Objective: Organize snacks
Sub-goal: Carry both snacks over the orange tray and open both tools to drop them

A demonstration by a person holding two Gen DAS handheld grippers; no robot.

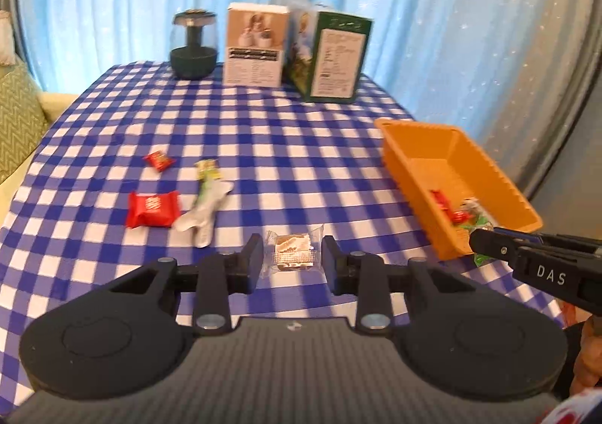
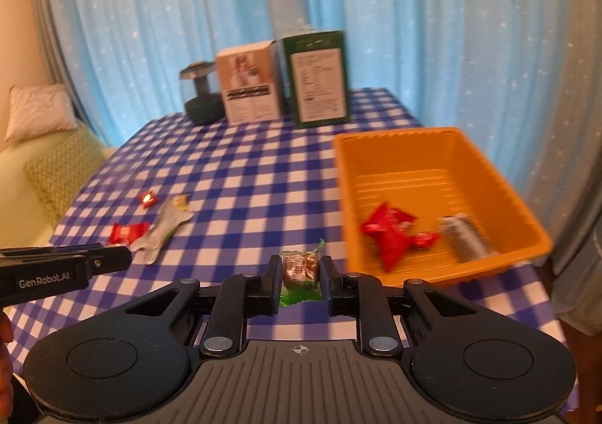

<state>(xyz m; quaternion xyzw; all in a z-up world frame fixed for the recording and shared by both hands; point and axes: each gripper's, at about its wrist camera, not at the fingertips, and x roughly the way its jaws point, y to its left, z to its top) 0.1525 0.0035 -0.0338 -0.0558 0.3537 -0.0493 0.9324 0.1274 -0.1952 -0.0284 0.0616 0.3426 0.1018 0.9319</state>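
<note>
My left gripper (image 1: 292,253) is shut on a clear-wrapped brown snack (image 1: 291,250), held above the checked tablecloth. My right gripper (image 2: 301,269) is shut on a green-wrapped candy (image 2: 300,270), just left of the orange bin (image 2: 425,145). The bin (image 1: 485,175) holds a red packet (image 2: 387,232), a small red candy (image 2: 425,238) and a silver packet (image 2: 464,235). On the cloth to the left lie a large red packet (image 1: 152,208), a small red candy (image 1: 160,160), a white wrapper (image 1: 205,211) and a green-yellow candy (image 1: 209,168). The right gripper (image 1: 475,241) also reaches into the left wrist view.
At the table's far edge stand a dark lamp-like jar (image 1: 193,45), a white box (image 1: 256,45) and a green box (image 1: 331,55). Blue curtains hang behind. A sofa with cushions (image 2: 56,168) is at the left. The left gripper's arm (image 2: 64,267) crosses the right wrist view.
</note>
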